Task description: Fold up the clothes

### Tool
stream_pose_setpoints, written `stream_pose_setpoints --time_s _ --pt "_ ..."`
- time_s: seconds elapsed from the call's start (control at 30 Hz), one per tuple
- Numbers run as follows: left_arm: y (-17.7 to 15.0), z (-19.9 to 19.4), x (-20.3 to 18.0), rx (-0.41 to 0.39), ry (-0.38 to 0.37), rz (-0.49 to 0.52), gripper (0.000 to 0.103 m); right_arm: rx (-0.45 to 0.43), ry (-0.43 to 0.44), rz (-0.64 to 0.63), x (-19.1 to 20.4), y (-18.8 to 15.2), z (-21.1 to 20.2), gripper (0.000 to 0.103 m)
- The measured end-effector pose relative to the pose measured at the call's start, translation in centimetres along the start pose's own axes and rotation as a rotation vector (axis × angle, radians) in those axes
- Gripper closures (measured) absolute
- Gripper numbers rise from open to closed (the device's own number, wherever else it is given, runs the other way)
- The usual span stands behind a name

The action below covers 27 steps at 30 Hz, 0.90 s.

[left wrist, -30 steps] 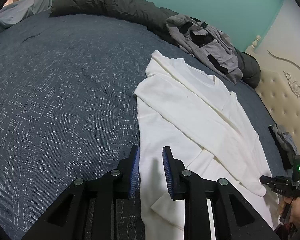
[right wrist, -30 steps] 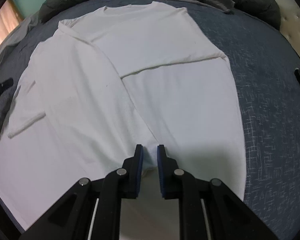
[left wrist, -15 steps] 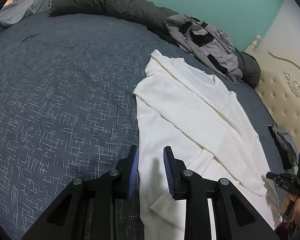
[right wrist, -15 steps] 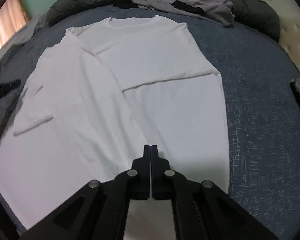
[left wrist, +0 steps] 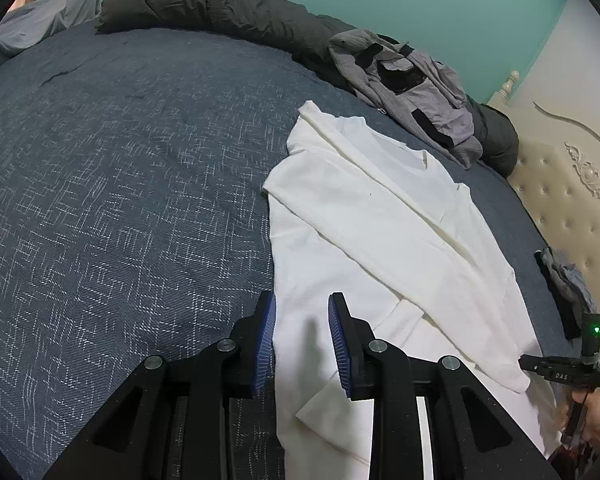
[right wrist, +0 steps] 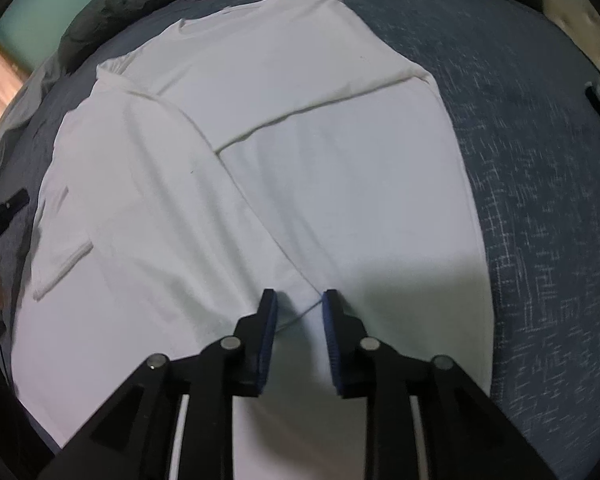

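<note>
A white long-sleeved shirt (left wrist: 380, 232) lies flat on the blue bedspread (left wrist: 120, 200), both sides folded inward so the flaps cross near its middle (right wrist: 260, 152). My left gripper (left wrist: 301, 308) hovers open over the shirt's left edge near the hem, with nothing between its blue pads. My right gripper (right wrist: 300, 300) points steeply down at the lower corner of the folded flap. Its jaws are opening, and the cloth lies flat beneath them, unpinched. The right gripper (left wrist: 560, 372) also shows at the far right of the left wrist view, held by a hand.
A crumpled grey garment (left wrist: 412, 92) and a dark rolled duvet (left wrist: 220, 12) lie along the far side of the bed. A padded cream headboard (left wrist: 560, 200) stands on the right, with a small dark pile of clothes (left wrist: 564, 284) beside it. Bare bedspread (right wrist: 540, 160) flanks the shirt.
The right gripper's jaws closed fully half a second ago and have now parted again, and its view has rolled slightly. The left gripper and the shirt have not moved.
</note>
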<state>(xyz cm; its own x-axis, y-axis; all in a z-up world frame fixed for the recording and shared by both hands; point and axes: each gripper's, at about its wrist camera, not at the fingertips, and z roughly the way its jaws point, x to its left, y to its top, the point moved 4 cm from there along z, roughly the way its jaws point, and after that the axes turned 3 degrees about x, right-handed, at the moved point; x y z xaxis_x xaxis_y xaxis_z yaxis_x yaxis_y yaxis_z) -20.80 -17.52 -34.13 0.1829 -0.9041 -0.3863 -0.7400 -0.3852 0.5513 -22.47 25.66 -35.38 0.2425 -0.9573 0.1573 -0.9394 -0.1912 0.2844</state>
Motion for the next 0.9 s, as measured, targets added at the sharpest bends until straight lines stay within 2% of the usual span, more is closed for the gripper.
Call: stream_pose_setpoints --time_s 0.17,0.23,0.27,0.3,0.37,0.5,0.8,0.9 --pt "0.0 0.0 0.0 0.0 0.0 0.001 0.073 -0.009 -0.044 -0.067 0.8 -0.2 -0.4 0.079" --pt "0.0 0.0 0.0 -0.001 0.0 0.001 0.073 -0.013 -0.067 -0.097 1.2 -0.4 -0.6 0.084" --pt "0.0 0.0 0.0 -0.001 0.001 0.0 0.073 -0.016 -0.076 -0.118 1.5 -0.6 -0.7 0.091" --pt "0.0 0.0 0.0 -0.001 0.001 0.0 0.073 -0.02 -0.087 -0.135 1.7 -0.7 -0.8 0.094" --pt "0.0 0.0 0.0 -0.001 0.0 0.0 0.072 -0.034 -0.118 -0.159 1.8 -0.9 -1.1 0.095" --pt "-0.1 -0.1 0.1 -0.002 0.0 -0.001 0.072 -0.045 -0.089 -0.154 1.6 -1.2 -1.4 0.101" --pt "-0.1 -0.1 0.1 -0.002 0.001 0.0 0.072 -0.123 -0.09 -0.172 1.2 -1.8 -3.7 0.102" --pt "0.0 -0.2 0.0 -0.005 0.002 0.0 0.072 -0.147 -0.101 -0.154 1.1 -0.7 -3.8 0.102"
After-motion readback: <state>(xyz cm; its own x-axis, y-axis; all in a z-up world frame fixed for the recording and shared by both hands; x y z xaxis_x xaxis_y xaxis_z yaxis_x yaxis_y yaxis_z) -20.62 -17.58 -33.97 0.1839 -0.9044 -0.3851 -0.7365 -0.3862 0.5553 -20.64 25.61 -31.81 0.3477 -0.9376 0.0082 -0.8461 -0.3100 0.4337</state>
